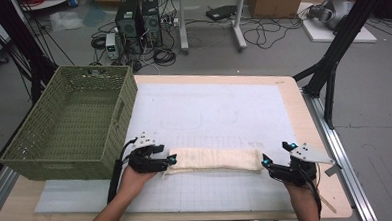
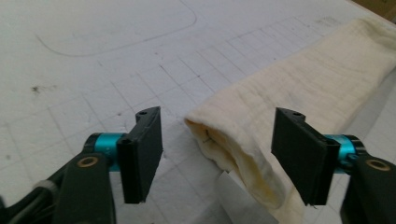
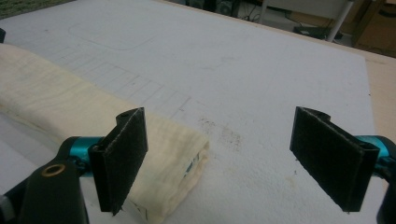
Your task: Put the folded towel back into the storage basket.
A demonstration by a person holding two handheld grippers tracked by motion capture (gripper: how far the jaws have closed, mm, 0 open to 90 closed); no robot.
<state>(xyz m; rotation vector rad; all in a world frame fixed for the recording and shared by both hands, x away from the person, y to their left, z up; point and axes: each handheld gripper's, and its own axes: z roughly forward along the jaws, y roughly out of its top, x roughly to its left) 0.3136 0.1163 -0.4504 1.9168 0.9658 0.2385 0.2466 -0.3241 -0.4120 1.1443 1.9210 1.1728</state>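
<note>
Spreading fingers of both grippers: left gripper (image 1: 169, 159) straddling folded cloth (image 1: 213, 160) end at nine o'clock, right gripper (image 1: 268, 163) beside three o'clock end; lowering to tabletop (image 1: 224, 109) first.

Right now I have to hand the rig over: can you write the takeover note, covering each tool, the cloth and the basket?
Left tool: open, jaws astride the folded cream cloth's left end, not gripping.
Right tool: open at the cloth's right end; only its left jaw is over the cloth.
Cloth: a long folded strip lying flat on the white mat.
Green basket: at the table's left, nothing in it.
Done: cloth looks folded.
Left: probably grip both ends, then fold again or move it.
</note>
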